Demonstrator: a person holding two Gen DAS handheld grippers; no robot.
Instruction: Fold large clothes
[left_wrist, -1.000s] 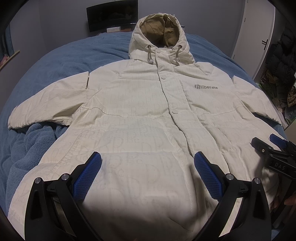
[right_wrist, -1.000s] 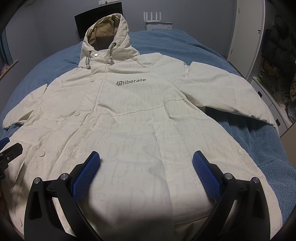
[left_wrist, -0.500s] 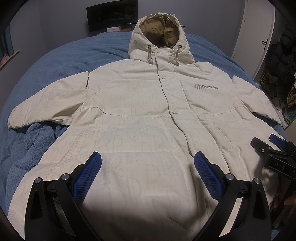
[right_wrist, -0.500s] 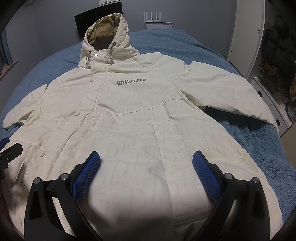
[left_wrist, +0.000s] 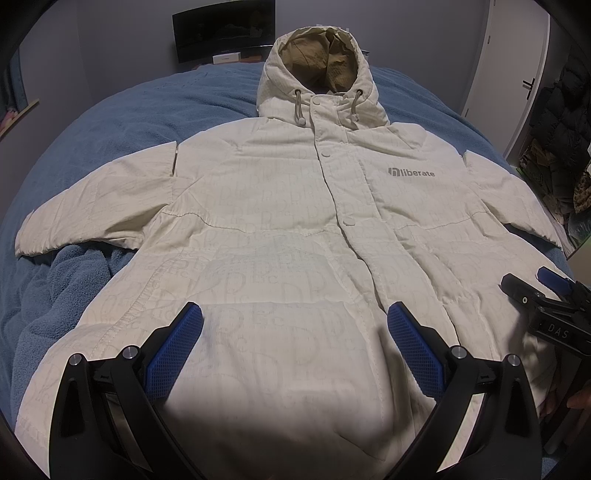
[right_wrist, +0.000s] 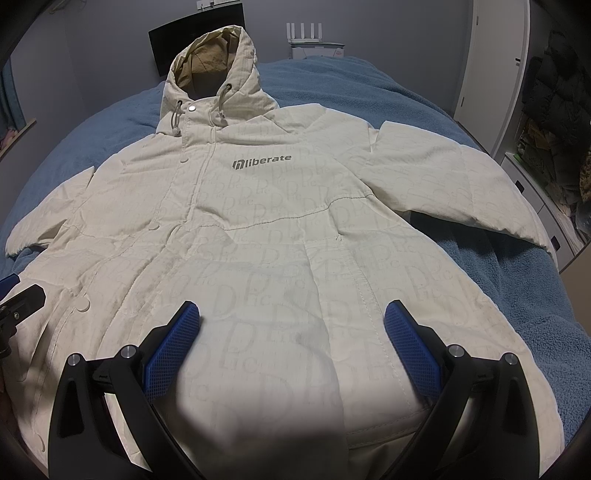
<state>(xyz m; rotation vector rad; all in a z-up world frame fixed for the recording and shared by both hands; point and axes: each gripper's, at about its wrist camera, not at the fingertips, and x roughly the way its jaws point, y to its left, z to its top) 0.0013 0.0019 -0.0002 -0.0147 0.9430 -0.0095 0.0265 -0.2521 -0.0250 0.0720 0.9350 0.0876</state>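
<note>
1. Cream padded jacket (left_wrist: 295, 236) lies flat, front up, sleeves spread, on the blue bed (left_wrist: 122, 110); folding not begun.
2. Left gripper (left_wrist: 294, 325) and right gripper (right_wrist: 291, 321) hover above the hem, jaws apart, empty.
3. Next likely needs a sleeve grasp.

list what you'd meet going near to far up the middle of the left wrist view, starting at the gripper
left gripper with jaws open → jacket hem and lower front → snap button on the placket → drawstring toggles → hood with tan lining → blue blanket → dark screen on the wall
</note>
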